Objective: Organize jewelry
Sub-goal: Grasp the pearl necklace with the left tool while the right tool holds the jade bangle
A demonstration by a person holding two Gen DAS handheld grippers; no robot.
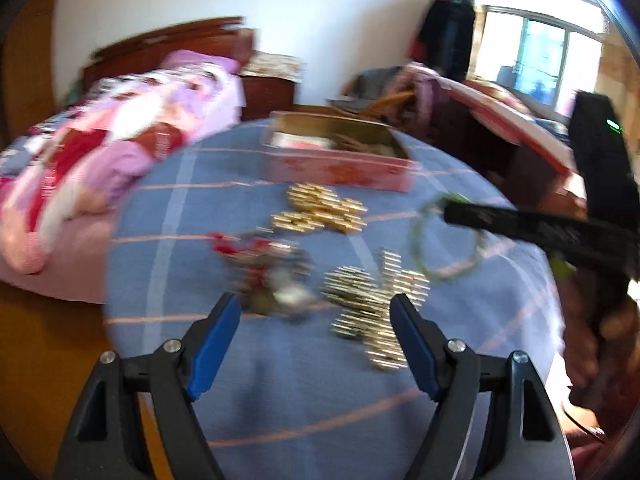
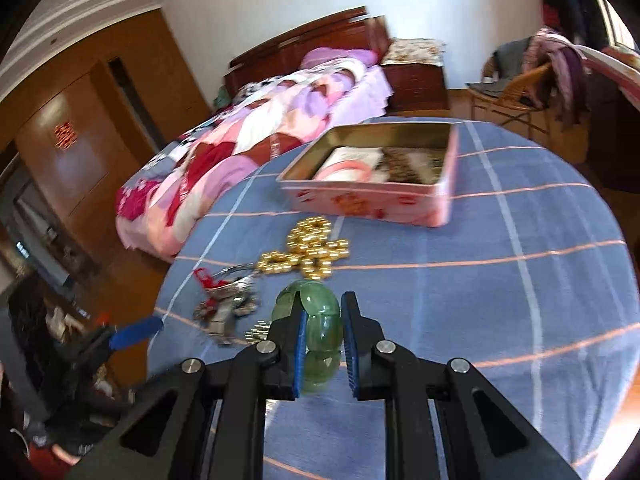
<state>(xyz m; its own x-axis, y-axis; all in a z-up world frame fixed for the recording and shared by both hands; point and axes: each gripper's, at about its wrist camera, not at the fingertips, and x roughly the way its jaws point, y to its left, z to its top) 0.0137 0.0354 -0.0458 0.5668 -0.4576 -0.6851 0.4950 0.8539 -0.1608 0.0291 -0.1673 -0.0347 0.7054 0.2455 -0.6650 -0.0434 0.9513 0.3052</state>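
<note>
Item: green bangle (image 2: 316,320), translucent, jade-like. Held in the right gripper (image 2: 322,344), whose blue pads are closed narrowly on one side of the ring; the rest of the ring stands up ahead of the fingers. In the left wrist view it is seen lifted off the cloth, hanging from the dark fingers at the right.

Item: pink tin box (image 2: 372,204), lid off, gold-lined, set at the far side of the round table (image 2: 520,280) under a blue checked cloth. Pink and patterned contents are seen inside; no detail can be made out.

Items: two heaps of gold chain (image 1: 326,208) (image 1: 372,300) and a tangle of red and silver pieces (image 1: 264,268), all lying loose on the cloth between the box and the near edge.

Item: left gripper (image 1: 316,336), jaws wide apart, nothing held, poised above the nearer gold heap.

Risks, as judged: the bangle is smooth and hard and is pinched on a short stretch of rim only, so it may be expected to swivel or slide out if swung quickly, and a drop onto the floor could crack it. The box wall may be clipped if the ring is carried in too low. The gold chains may be dragged or snagged if the open left fingers are lowered carelessly.
</note>
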